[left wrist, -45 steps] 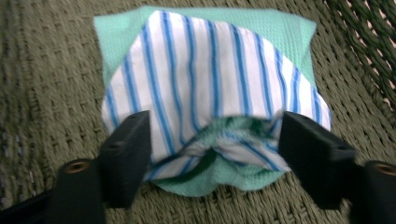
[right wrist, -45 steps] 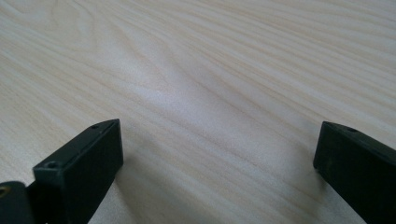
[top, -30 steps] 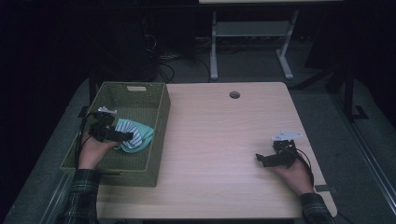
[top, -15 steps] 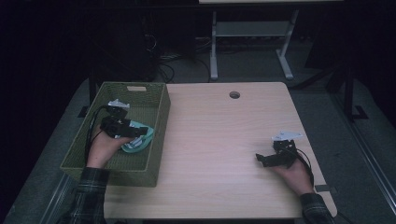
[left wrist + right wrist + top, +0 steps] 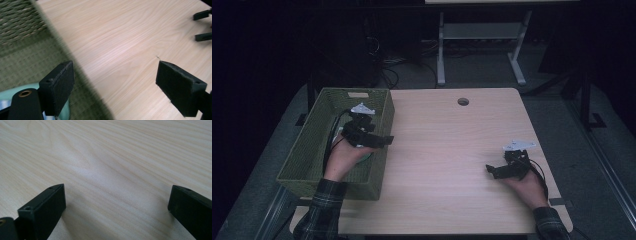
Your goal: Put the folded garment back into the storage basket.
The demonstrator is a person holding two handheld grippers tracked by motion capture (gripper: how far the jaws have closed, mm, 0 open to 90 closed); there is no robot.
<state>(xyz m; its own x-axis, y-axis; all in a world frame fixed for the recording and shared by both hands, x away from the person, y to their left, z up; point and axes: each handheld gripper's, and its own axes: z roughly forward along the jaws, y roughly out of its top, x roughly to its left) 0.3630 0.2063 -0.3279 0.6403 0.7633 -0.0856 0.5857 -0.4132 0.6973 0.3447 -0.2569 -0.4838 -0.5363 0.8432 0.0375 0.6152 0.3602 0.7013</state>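
wooden table (image 5: 447, 150) | left gripper (image 5: 379, 141) over basket (image 5: 312, 145) rim, fingers apart | right gripper (image 5: 492, 170) resting, fingers apart

Left gripper (image 5: 384, 140): black body, grey three-cornered plate on top, black cable trailing | right gripper (image 5: 490, 170): same black build, grey plate, black cable | jaws: blocky matt-black pads with small screw holes, a brass-ringed hole near the left one | sleeves: dark plaid on both forearms

olive-green woven basket (image 5: 307, 150), pale wood-grain table (image 5: 452, 150), mint cloth (image 5: 7, 93), plaid sleeve (image 5: 324, 205)
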